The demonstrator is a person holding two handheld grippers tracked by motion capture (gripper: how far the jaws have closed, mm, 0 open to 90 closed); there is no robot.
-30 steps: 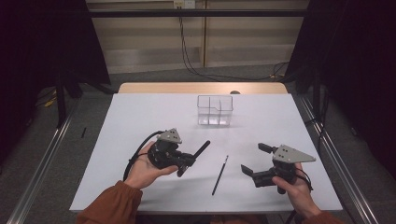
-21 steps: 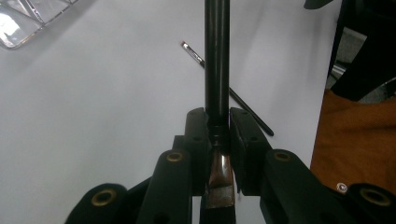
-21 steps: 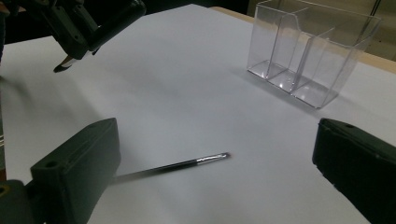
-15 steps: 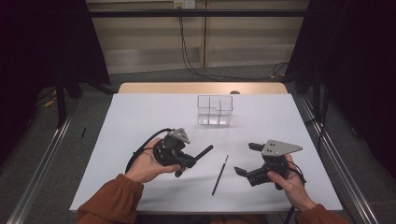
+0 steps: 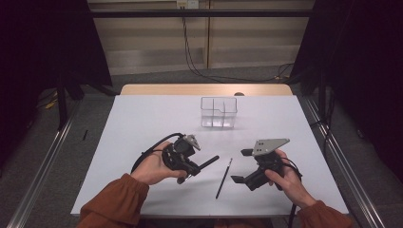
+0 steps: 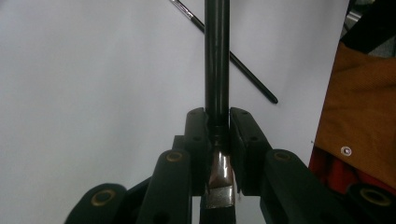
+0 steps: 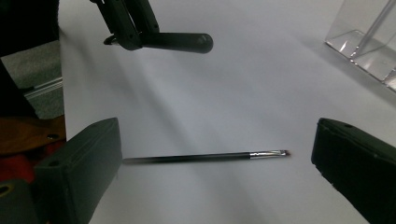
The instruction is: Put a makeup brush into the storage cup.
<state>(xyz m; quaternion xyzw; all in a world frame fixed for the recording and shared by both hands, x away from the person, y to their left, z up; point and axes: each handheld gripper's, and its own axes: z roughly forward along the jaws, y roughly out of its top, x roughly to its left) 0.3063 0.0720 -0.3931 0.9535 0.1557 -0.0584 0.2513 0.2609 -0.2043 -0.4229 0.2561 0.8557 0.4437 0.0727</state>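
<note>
- Thin brush (image 5: 224, 172) lies flat near the bench's (image 5: 142, 118) front edge, long axis running front to back, tip away.
- Right gripper (image 5: 243, 166) nearer: fingers (image 7: 84, 163) apart, straddling it lengthwise.
- Left gripper (image 5: 192, 167) fingers (image 6: 198, 135) clamped on thick black brush (image 6: 217, 56).

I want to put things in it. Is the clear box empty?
Empty: the clear plastic divided box shows bare compartments from the high view.
</note>
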